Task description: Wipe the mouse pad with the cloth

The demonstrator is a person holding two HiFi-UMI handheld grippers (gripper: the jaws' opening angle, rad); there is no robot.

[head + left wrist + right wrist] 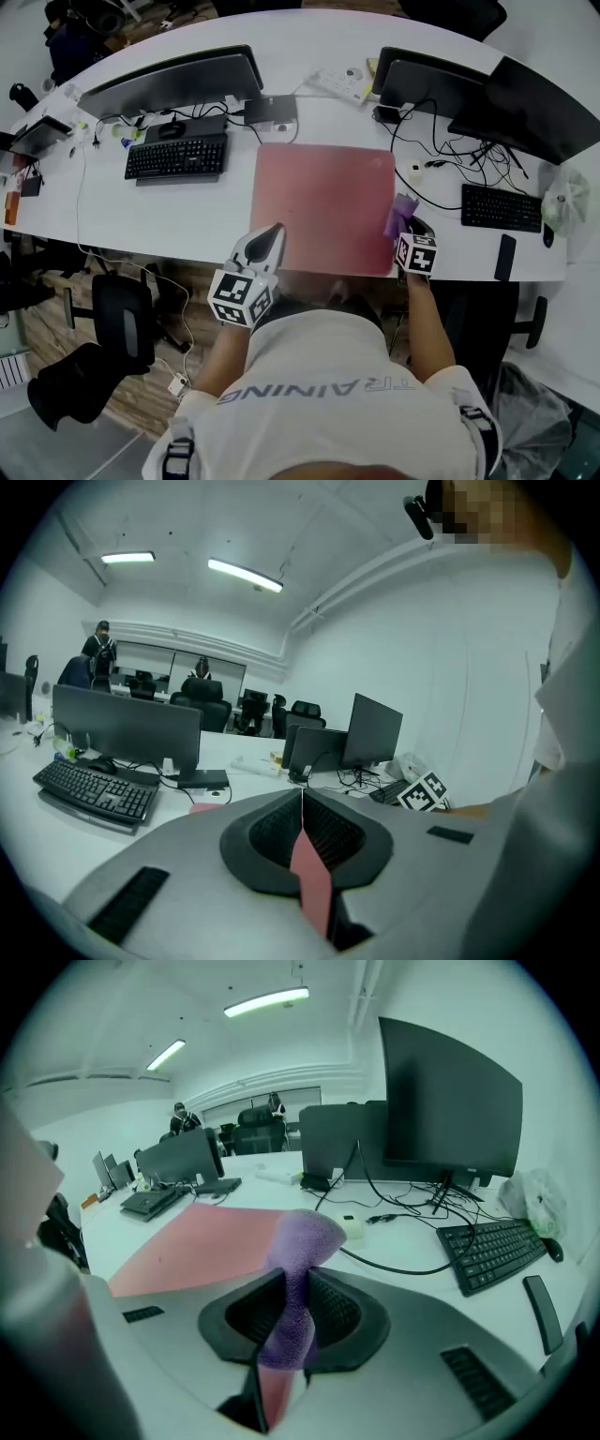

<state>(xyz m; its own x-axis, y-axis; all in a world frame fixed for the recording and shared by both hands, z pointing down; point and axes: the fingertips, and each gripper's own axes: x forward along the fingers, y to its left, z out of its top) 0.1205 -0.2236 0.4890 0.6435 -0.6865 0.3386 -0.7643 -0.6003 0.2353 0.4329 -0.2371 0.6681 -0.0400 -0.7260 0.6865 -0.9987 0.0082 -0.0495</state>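
Two jaws of my right gripper (295, 1277) pinch the purple cloth (300, 1239) at the right edge of the red mouse pad (323, 202); my left gripper (302, 797) has its jaws together, empty.

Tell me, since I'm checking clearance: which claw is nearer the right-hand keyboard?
Right. The right claw, holding the cloth, is left of that keyboard; the left claw is at the mouse pad's opposite edge.
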